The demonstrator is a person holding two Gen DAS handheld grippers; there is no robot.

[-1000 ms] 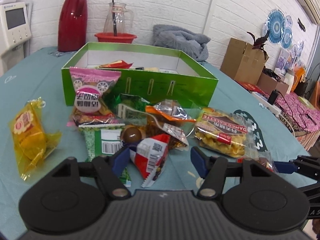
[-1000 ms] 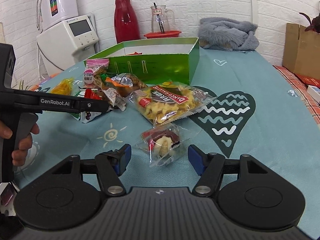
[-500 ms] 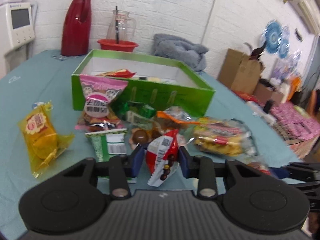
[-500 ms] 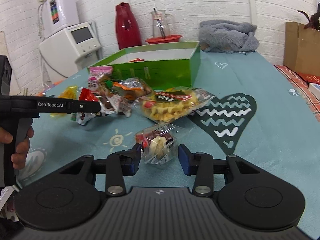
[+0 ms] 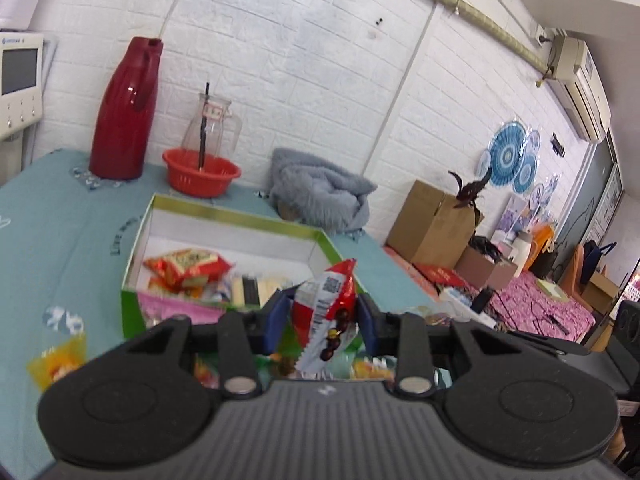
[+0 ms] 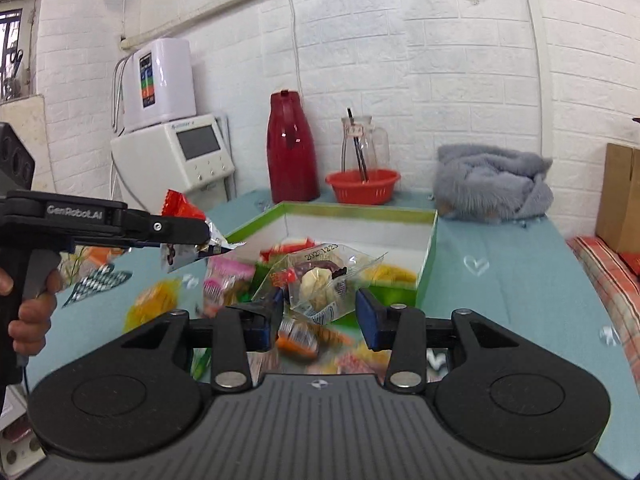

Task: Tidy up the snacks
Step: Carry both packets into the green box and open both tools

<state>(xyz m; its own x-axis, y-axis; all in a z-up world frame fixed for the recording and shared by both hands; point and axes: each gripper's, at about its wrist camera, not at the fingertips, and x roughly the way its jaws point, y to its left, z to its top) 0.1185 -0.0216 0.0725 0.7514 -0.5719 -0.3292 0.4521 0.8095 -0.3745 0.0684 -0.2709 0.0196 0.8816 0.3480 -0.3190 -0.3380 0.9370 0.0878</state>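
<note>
both grippers, open a second ago, now clamp packets and hold them off the table: left gripper [image 5: 322, 320] a red packet [image 5: 326, 316], right gripper [image 6: 318, 314] a clear one [image 6: 320, 280].

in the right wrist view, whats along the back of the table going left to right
White machine with a screen → red thermos → glass pitcher standing in the red basket → grey fluffy blanket → cardboard box.
</note>
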